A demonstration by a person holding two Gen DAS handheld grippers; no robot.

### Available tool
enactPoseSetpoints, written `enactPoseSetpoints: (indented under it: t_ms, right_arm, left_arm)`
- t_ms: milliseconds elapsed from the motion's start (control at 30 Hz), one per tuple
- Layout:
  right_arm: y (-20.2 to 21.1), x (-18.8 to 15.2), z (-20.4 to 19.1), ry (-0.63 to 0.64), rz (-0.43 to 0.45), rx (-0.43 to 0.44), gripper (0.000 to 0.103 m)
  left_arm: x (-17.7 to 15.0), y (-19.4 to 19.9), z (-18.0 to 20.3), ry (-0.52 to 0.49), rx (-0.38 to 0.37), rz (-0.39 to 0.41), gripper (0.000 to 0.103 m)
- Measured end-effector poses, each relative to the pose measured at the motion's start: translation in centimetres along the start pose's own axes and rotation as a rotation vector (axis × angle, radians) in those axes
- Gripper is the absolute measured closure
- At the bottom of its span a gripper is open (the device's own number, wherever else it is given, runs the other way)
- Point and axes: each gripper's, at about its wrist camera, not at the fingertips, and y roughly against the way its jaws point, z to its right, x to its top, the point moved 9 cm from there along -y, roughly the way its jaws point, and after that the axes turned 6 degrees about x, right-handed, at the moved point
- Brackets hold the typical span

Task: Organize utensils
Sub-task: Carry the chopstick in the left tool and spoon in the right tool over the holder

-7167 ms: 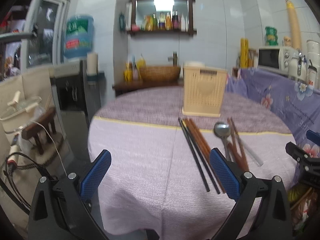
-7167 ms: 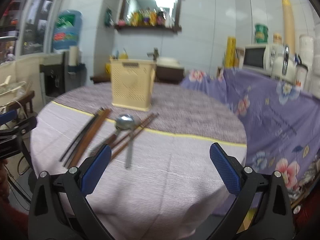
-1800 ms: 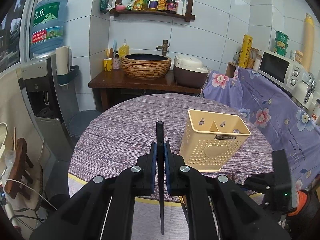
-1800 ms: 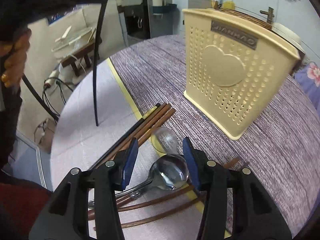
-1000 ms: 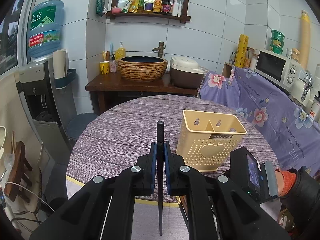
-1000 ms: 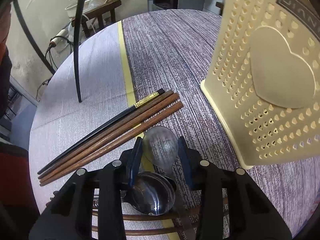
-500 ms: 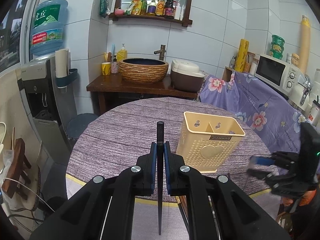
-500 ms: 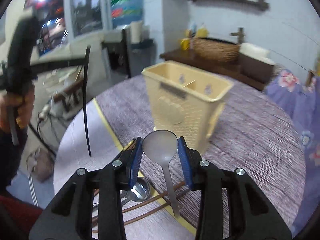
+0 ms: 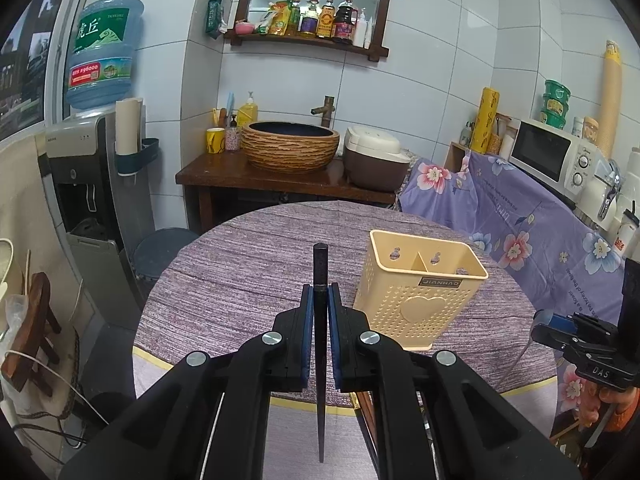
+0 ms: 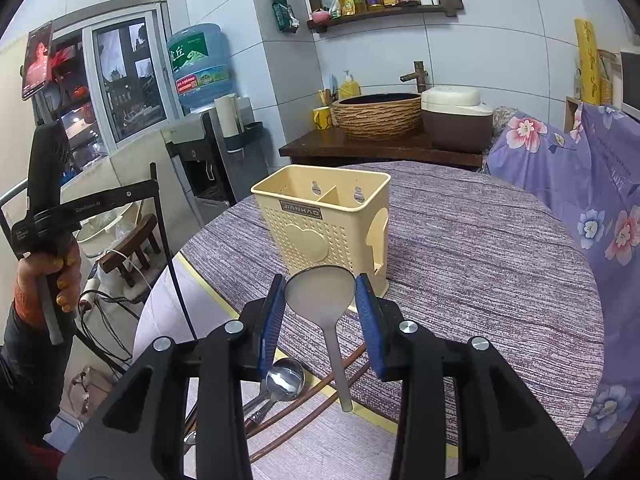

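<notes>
Left gripper (image 9: 320, 312): jaws closed on a black chopstick (image 9: 320, 344), which is pinched between the blue pads (image 9: 306, 320) near its thick end; the stick is held upright, thin tip hanging down above the near part of the table.
Right gripper (image 10: 320, 312): jaws partly closed around the bowl of a pale plastic spoon (image 10: 322, 296); the bowl is gripped edge to edge between the pads, and the handle points down toward the camera.
Utensil holder (image 10: 324, 216): a cream perforated box with two compartments, stood upright on the purple tablecloth (image 10: 480, 248), just beyond the spoon; in the left wrist view it is seen to the right of the chopstick.
Left on the table: a metal spoon (image 10: 284, 380) and brown chopsticks (image 10: 312, 408) are seen lying near the right gripper, on the near side of the holder.
Far background: a woven basin (image 9: 290, 146) and a rice cooker (image 9: 374, 160) are set on a dark wooden counter.
</notes>
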Motion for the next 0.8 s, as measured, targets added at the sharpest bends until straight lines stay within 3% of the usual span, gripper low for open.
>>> enactPoseSetpoints:
  t_ms: [200, 333, 433, 600, 700, 800]
  right_arm:
    - [0.7, 2.7, -1.0, -0.009, 0.053, 0.014, 0.066]
    - [2.3, 7.9, -2.0, 0.002, 0.142, 0.029, 0.066]
    - [3.1, 12.8, -2.6, 0.040, 0.221, -0.018, 0.067]
    - [1.8, 18.1, -2.7, 0.042, 0.277, -0.059, 0.066]
    - [-0.2, 18.9, -2.2, 0.052, 0.270, -0.105, 0.066]
    - [-2.4, 17.9, -1.2, 0.031, 0.242, -0.138, 0.066]
  left_arm:
    - [2.1, 0.9, -0.3, 0.004, 0.000, 0.042, 0.094]
    - [6.8, 2.9, 0.2, 0.012, -0.024, 0.113, 0.094]
    - [11.2, 4.5, 1.2, 0.027, -0.059, 0.174, 0.094]
    - [16.8, 5.3, 3.5, 0.066, -0.124, 0.232, 0.094]
    - [17.9, 3.7, 5.3, 0.049, -0.104, 0.246, 0.094]
    - [16.8, 1.1, 6.2, 0.055, -0.113, 0.203, 0.094]
